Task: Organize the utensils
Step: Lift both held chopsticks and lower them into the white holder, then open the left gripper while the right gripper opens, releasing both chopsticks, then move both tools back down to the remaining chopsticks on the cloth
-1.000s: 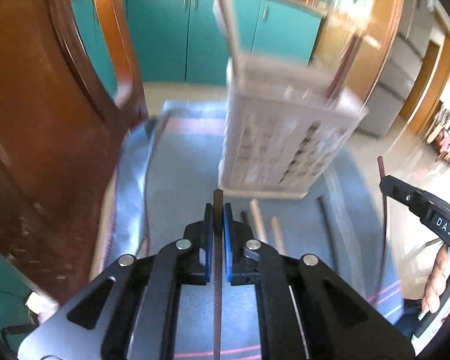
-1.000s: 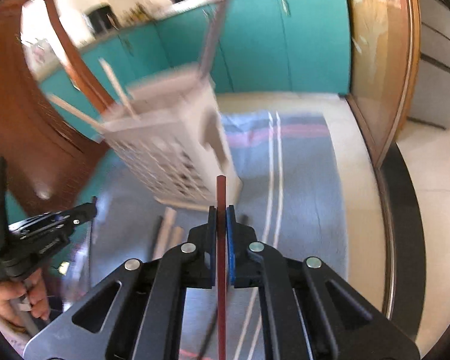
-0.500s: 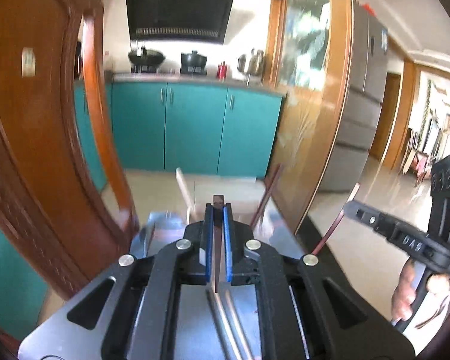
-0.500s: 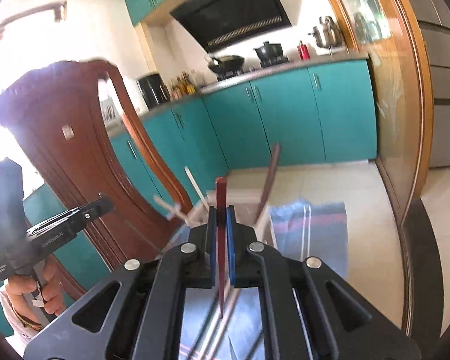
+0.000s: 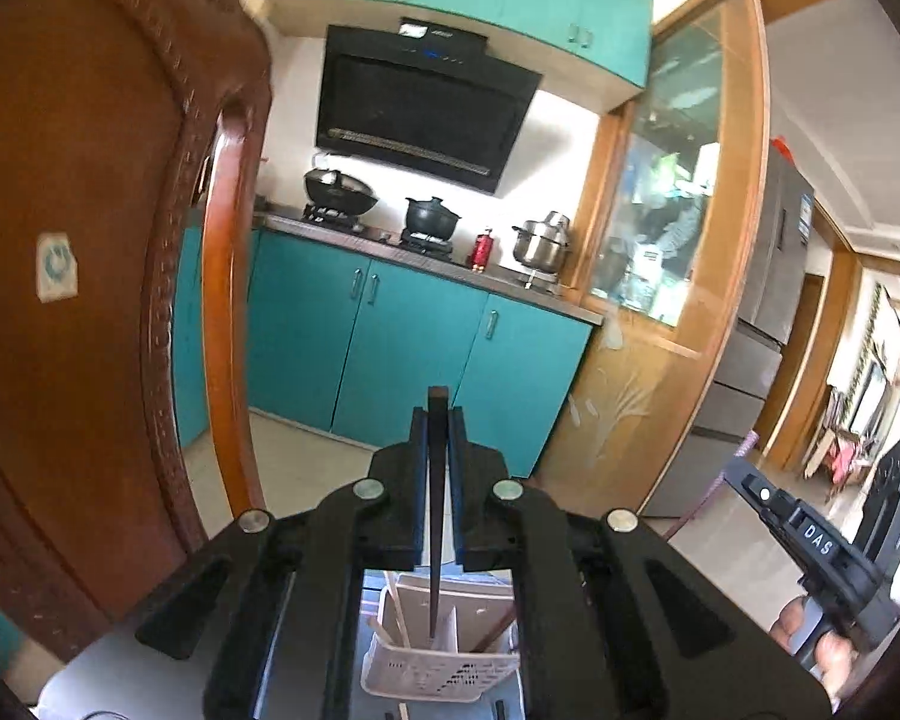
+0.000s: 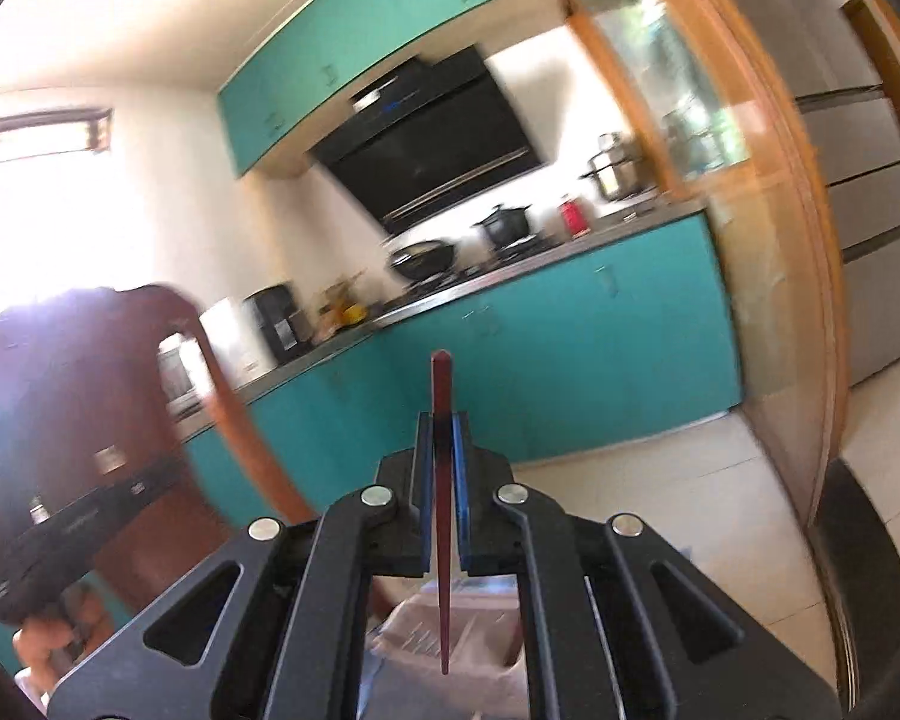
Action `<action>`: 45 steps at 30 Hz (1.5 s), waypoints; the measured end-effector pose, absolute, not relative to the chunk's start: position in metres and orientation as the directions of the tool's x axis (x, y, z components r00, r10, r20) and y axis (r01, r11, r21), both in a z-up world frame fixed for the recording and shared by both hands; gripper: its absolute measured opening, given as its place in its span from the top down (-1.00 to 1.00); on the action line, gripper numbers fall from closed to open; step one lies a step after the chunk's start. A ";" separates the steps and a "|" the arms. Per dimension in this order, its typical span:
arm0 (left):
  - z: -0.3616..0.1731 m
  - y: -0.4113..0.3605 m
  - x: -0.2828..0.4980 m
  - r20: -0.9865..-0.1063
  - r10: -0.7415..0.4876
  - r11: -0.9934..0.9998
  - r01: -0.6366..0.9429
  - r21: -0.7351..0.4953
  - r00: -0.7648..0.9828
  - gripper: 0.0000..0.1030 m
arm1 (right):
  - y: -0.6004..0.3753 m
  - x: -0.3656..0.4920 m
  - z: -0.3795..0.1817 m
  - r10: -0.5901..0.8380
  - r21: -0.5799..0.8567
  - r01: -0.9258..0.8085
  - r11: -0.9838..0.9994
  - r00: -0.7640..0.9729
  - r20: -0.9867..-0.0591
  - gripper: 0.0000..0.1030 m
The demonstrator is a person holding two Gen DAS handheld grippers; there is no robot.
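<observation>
Risk, left gripper (image 5: 437, 420): fingers closed tight on a dark chopstick (image 5: 433, 540), tip hanging below the fingers, above the white basket (image 5: 432, 666). Risk, right gripper (image 6: 442, 423): fingers closed tight on a red chopstick (image 6: 443, 540), upper end above the fingers, tip down toward the basket (image 6: 414, 630).

- Narrow grip on a thin stick: likely to pivot or slip under a quick tilt.
- Release off-centre: likely to strike the rim or divider and fall outside.
- Sticks already inside: possible snag on entry.
- Two grippers close together: possible collision.
</observation>
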State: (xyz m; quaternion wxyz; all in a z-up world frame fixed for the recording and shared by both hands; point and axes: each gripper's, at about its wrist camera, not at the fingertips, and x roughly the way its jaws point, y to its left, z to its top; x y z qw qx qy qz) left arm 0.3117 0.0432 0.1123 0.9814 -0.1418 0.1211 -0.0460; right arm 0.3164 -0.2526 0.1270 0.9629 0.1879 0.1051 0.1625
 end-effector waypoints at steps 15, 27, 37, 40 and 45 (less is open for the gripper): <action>0.025 0.014 0.356 -0.436 -0.077 0.978 -0.017 -0.208 0.897 0.86 | -0.213 0.357 0.032 0.289 0.269 -0.193 0.943 0.879 -0.380 0.85; 0.025 0.023 0.298 -0.300 0.072 0.994 -0.093 -0.054 0.951 0.20 | -0.278 0.321 -0.011 0.112 0.311 0.025 0.950 0.902 -0.416 0.02; -0.076 0.043 0.307 -0.644 0.020 0.986 -0.121 -0.112 0.765 0.21 | -0.216 0.370 -0.139 0.172 0.161 -0.065 0.985 0.492 -0.854 0.08; -0.114 0.032 0.324 -0.772 -0.032 0.991 -0.081 -0.107 0.635 0.21 | -0.199 0.373 -0.154 0.138 0.110 -0.088 0.990 0.444 -0.885 0.08; -0.132 0.011 0.325 -0.804 -0.008 0.999 -0.021 -0.026 0.594 0.08 | -0.185 0.374 -0.165 0.084 0.048 -0.094 0.994 0.434 -0.897 0.62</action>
